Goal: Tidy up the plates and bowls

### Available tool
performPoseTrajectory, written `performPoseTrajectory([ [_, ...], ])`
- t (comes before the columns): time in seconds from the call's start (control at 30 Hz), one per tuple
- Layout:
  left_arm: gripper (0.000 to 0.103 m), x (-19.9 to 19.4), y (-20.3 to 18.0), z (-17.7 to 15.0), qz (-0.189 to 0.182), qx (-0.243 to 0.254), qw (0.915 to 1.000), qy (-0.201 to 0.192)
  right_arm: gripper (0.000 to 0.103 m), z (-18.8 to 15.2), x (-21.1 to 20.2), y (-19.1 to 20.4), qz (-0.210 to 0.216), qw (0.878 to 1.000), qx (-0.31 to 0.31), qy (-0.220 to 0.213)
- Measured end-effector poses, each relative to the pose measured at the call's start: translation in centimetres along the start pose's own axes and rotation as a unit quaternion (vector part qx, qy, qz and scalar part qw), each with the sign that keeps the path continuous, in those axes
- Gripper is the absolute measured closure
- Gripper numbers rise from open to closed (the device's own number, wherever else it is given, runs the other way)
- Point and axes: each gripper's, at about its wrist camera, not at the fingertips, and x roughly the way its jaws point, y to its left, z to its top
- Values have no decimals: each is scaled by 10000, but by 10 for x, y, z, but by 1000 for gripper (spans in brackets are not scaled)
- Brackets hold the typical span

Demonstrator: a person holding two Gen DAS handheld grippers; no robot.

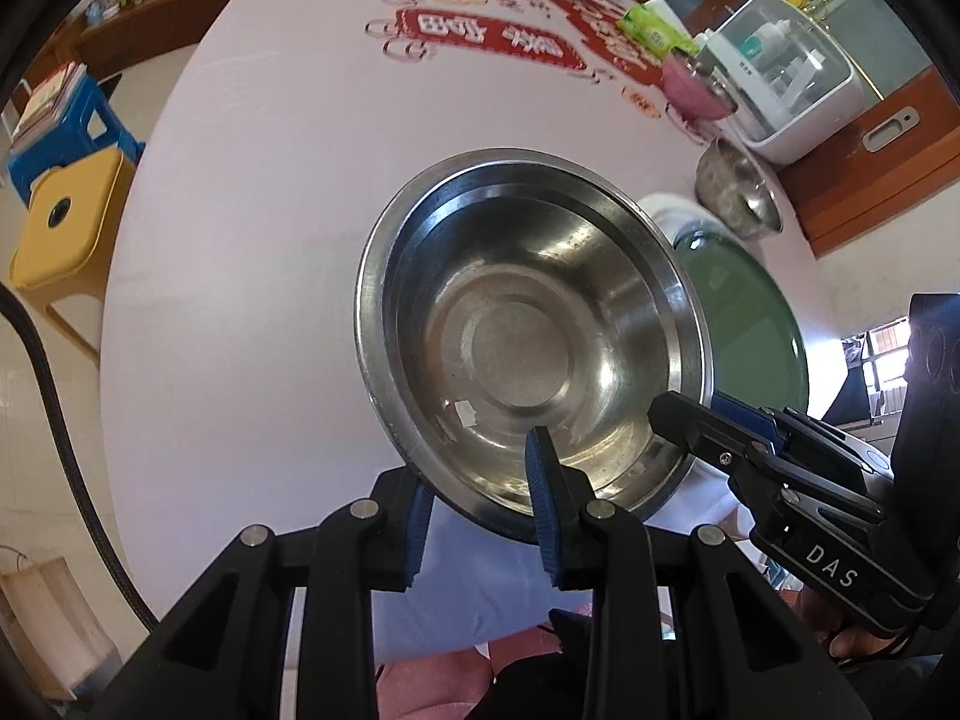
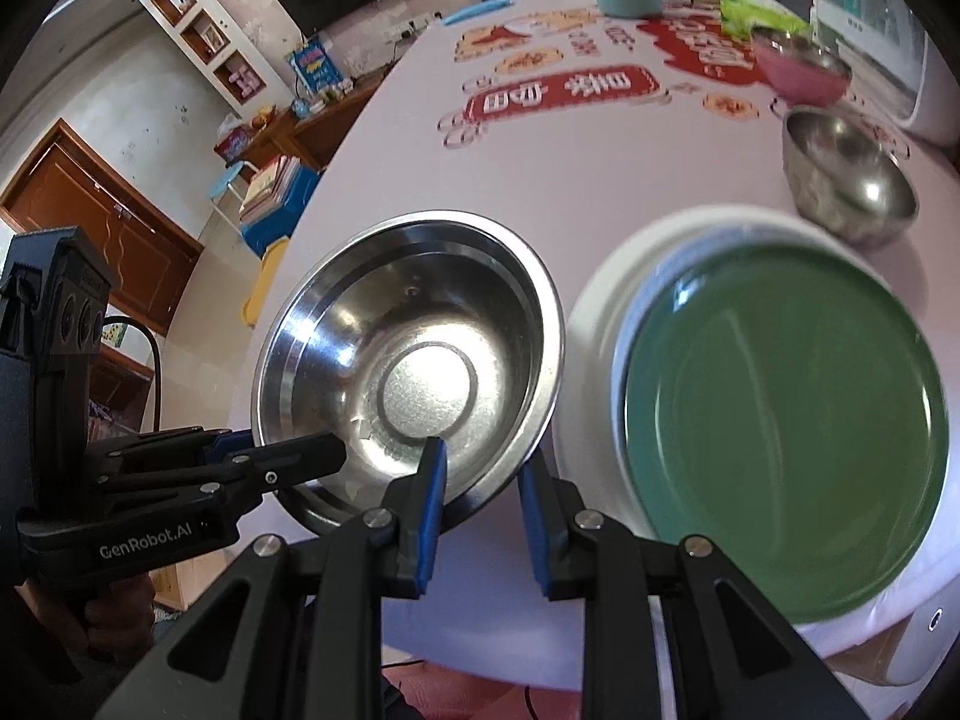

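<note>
The wide, shallow stainless-steel bowl (image 1: 528, 336) sits near the front edge of the pale round tabletop (image 1: 252, 240), and both tongs have hold of its near rim. The left tongs (image 1: 480, 498) straddle the rim with one blue pad inside and one outside. The right tongs (image 2: 480, 480) do the same a little further along the rim, toward the plates. The gaps are narrow and appear to pinch the steel wall. Two grips on one rim suggest a steady, level lift, since a wide, slick bowl would likely swing or slip from a single pinch.

Just beside the steel bowl on the right tongs' side lies a flat green round plate (image 2: 786, 414), which rests on a larger white plate (image 2: 600, 300); their rims look close to the bowl's, though I cannot tell whether they touch. Beyond the steel bowl, past the plates, stands a small, deep stainless-steel bowl (image 2: 849, 171), and further still a pink bowl with a metal lining (image 2: 798, 69).

The big bowl holds no food, only a small pale fleck (image 1: 465, 412) on its floor, perhaps a sticker. The green plate is bare. The small steel bowl looks empty, and the pink one is too blurred to judge.
</note>
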Motion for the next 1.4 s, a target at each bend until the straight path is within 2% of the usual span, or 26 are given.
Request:
performPoseTrajectory([
  [0.3, 76, 10, 5, -9, 379, -154, 9991, 129, 70, -19, 2, 6, 191, 9993, -296, 145],
  [0.7, 67, -4, 4, 0, 726, -263, 9968, -223, 51, -18, -12, -4, 93, 9994, -321, 10],
  [0.87, 57, -12, 6, 5, 845, -352, 9950, -386, 48, -16, -15, -5, 120, 9990, -417, -51],
  [1.03, 44, -26, -4, 12, 908, -358, 9926, -717, 48, -8, -26, -9, 85, 9983, -534, -202],
  [1.13, 42, -30, -14, 17, 870, -450, 9913, -874, 47, -5, -33, -16, 28, 9978, -623, -220],
  [1.27, 39, -34, -33, 24, 854, -426, 9900, -1038, 38, -2, -48, -35, -83, 9976, -611, -327],
  [1.33, 34, -34, -46, 28, 837, -438, 9892, -1121, 38, 0, -57, -46, -140, 9975, -577, -394],
  [1.4, 33, -34, -58, 30, 852, -423, 9886, -1170, 38, 3, -64, -57, -167, 9972, -565, -460],
])
